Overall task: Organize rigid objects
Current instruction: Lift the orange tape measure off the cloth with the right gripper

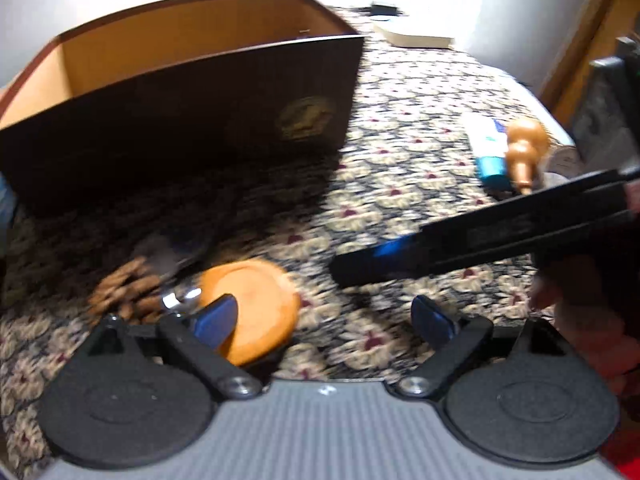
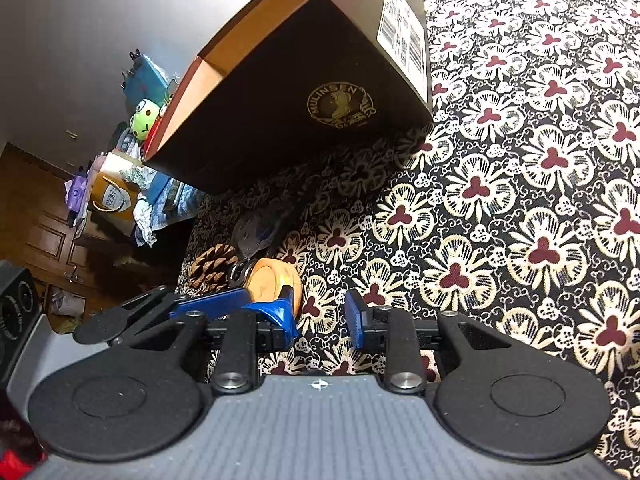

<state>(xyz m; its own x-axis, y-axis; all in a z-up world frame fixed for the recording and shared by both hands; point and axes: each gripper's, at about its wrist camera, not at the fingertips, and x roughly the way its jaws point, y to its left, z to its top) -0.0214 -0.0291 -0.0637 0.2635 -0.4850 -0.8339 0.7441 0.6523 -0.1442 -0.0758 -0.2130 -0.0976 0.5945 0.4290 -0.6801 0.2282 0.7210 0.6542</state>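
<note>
Two hand-held grippers hang low over a flower-patterned cloth (image 2: 540,168) beside an open brown cardboard box (image 1: 192,120). The left gripper (image 1: 324,320) has its jaws spread wide with nothing between them; its left blue fingertip (image 1: 216,320) lies across the view of a round orange wooden disc (image 1: 260,304), though whether it touches the disc cannot be told through the blur. The right gripper (image 2: 320,320) also stands with jaws apart and empty, above bare cloth. Just left of the disc lie a pine cone (image 2: 212,266) and a metal ring (image 2: 239,271), with a dark rounded object (image 2: 256,232) behind them, all in front of the box. In the left wrist view the right gripper's black arm reaches in from the right edge, and farther off near it rest a small wooden gourd (image 1: 522,152) and a white-and-blue tube (image 1: 488,148), close together. A book (image 1: 412,36) lies beyond the box.
</note>
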